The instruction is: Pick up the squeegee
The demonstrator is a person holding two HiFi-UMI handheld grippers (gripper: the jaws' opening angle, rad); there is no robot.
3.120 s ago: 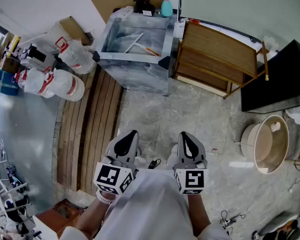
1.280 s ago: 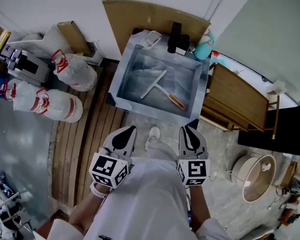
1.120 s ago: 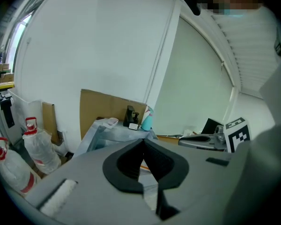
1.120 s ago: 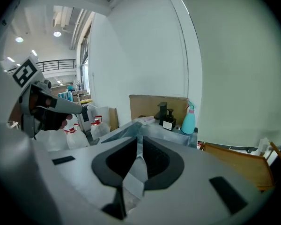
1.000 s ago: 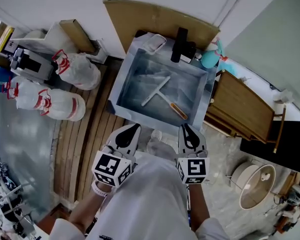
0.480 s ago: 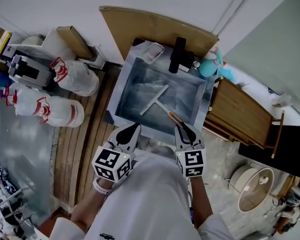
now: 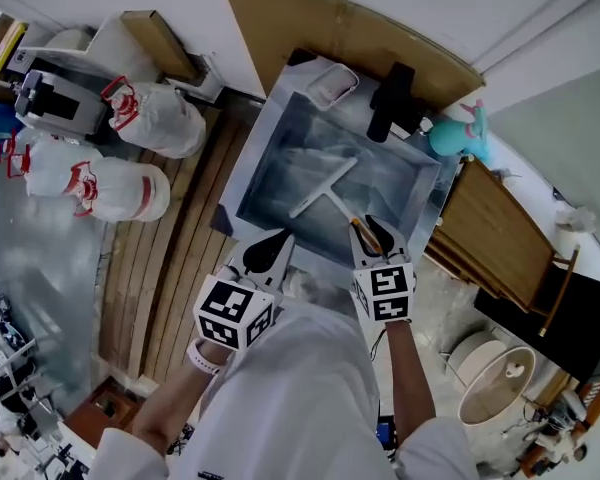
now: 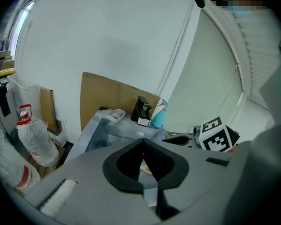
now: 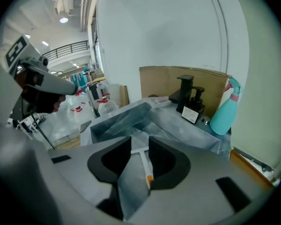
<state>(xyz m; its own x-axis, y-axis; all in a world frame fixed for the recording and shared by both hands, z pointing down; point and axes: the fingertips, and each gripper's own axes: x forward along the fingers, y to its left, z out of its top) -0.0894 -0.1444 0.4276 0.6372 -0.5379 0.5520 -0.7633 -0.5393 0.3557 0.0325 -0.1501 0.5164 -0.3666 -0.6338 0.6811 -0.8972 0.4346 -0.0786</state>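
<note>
The white plastic squeegee (image 7: 325,190) in the steel sink (image 7: 248,158) points its orange-tipped handle at the nearer right gripper (image 7: 372,230), which is parted and empty. The left gripper (image 7: 272,246) is closed on nothing.

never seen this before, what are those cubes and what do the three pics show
A person holds two hand grippers; the marker cubes are part of them. One picture looks down from a head camera; the others come from cameras on each gripper. A squeegee lies in a metal sink. The left gripper has its fingers shut, empty; the right gripper has its fingers apart, aimed at the squeegee. Nothing is held.
</note>
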